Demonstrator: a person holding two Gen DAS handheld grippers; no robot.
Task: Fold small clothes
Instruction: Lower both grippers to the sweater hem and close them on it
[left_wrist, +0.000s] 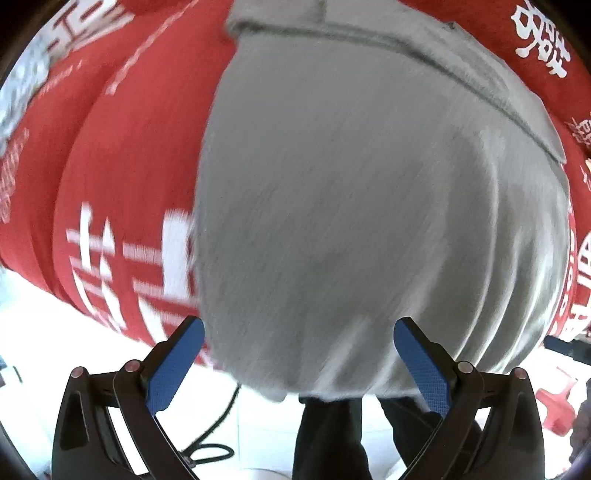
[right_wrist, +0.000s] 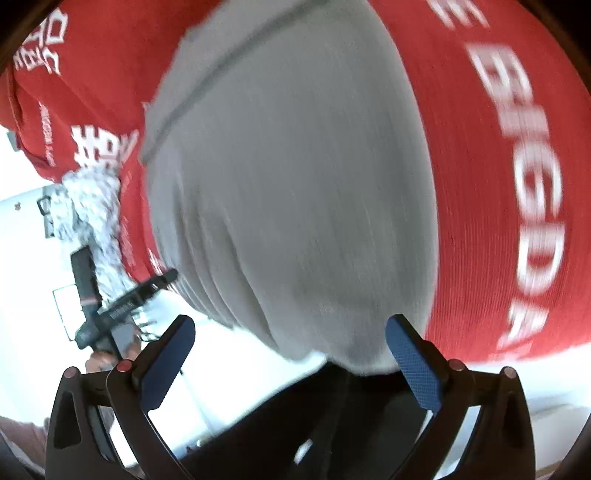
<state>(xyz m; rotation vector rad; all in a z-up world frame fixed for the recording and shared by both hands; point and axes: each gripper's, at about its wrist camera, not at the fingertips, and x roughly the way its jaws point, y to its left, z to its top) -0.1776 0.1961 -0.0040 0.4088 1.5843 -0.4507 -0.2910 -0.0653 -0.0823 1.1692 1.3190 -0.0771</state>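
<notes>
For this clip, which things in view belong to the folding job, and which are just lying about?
Belongs to the job:
- grey garment
- left gripper, open
- right gripper, open

Just lying about:
- red printed cloth under the garment
- black cable on the floor
- speckled white fabric

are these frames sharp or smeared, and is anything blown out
Left wrist view: the grey garment and the red printed cloth are streaked by motion blur, while the left gripper stays crisp. Right wrist view: same streaking, right gripper sharp, white floor overexposed; fisheye bulge in both.
</notes>
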